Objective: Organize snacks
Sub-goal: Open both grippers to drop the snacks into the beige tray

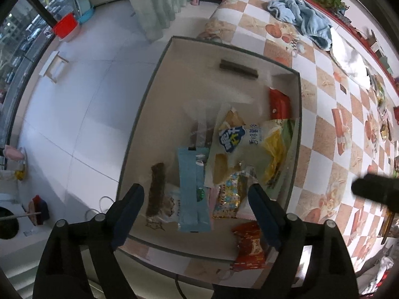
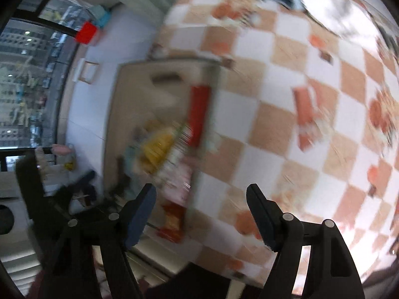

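Observation:
A beige storage box with a grey rim sits at the table's left edge and holds several snack packs. Among them are a light blue packet, a yellow-and-white chips bag, a red pack at the right wall and a brown bar. A red-orange packet lies at the box's near corner. My left gripper is open and empty above the near end of the box. My right gripper is open and empty over the tablecloth beside the box; its view is motion-blurred.
The table has a checkered orange-and-white cloth. A blue towel lies at the far end and more snacks lie along the right side. The other gripper's black tip shows at right. White tiled floor lies left of the table.

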`<state>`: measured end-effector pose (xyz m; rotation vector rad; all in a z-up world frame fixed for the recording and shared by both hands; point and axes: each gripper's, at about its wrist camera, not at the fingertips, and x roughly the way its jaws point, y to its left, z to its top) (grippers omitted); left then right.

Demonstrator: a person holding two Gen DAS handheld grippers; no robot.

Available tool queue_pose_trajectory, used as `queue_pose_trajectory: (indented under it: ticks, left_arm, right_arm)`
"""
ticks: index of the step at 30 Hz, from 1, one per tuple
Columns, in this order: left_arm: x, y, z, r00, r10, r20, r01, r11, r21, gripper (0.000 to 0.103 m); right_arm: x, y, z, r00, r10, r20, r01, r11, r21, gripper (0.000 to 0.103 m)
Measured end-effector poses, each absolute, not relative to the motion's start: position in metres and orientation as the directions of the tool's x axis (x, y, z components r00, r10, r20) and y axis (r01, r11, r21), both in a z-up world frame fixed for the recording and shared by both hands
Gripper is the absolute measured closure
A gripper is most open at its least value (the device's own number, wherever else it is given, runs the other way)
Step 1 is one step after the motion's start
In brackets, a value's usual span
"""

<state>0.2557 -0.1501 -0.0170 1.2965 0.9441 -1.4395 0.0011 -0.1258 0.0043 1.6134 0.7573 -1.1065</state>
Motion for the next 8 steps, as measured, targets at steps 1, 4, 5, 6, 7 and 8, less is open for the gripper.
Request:
queue_pose_trajectory:
  ticks: [1, 4, 5, 6, 7, 8]
  left_arm:
    - [0.254, -0.15, -0.017, 0.015, -0.149, -0.989, 0.966, -0.254, 0.053, 0.015]
    - [0.248, -0.148, -0.016, 0.042, -0.178, -0.983, 0.962, -0.259, 0.088, 0.015]
    - [0.244, -0.146, -0.013, 0.041, -0.199, -0.979, 0.958, -0.272, 0.096, 0.015]
    - [0.241, -0.144, -0.011, 0.034, -0.211, -0.977, 0.953, -0.287, 0.095, 0.015]
    - [0.235, -0.143, -0.009, 0.017, -0.214, -0.977, 0.946, -0.312, 0.085, 0.015]
    - [0.226, -0.14, -0.007, -0.011, -0.205, -0.979, 0.935, -0.349, 0.063, 0.015]
  right_arm:
    - [-0.003, -0.119, 0.002, 0.376, -0.031, -0.926, 0.876, -0.315, 0.366, 0.027]
    - [-0.015, -0.095, -0.005, 0.349, -0.005, -0.937, 0.881, -0.338, 0.33, 0.027]
    - [-0.02, -0.088, -0.005, 0.346, -0.001, -0.938, 0.878, -0.352, 0.324, 0.027]
    - [-0.027, -0.08, -0.008, 0.345, 0.0, -0.938, 0.871, -0.374, 0.32, 0.027]
    - [-0.034, -0.074, -0.01, 0.346, -0.002, -0.938, 0.862, -0.395, 0.319, 0.027]
    - [-0.042, -0.065, -0.008, 0.346, -0.006, -0.938, 0.851, -0.419, 0.317, 0.027]
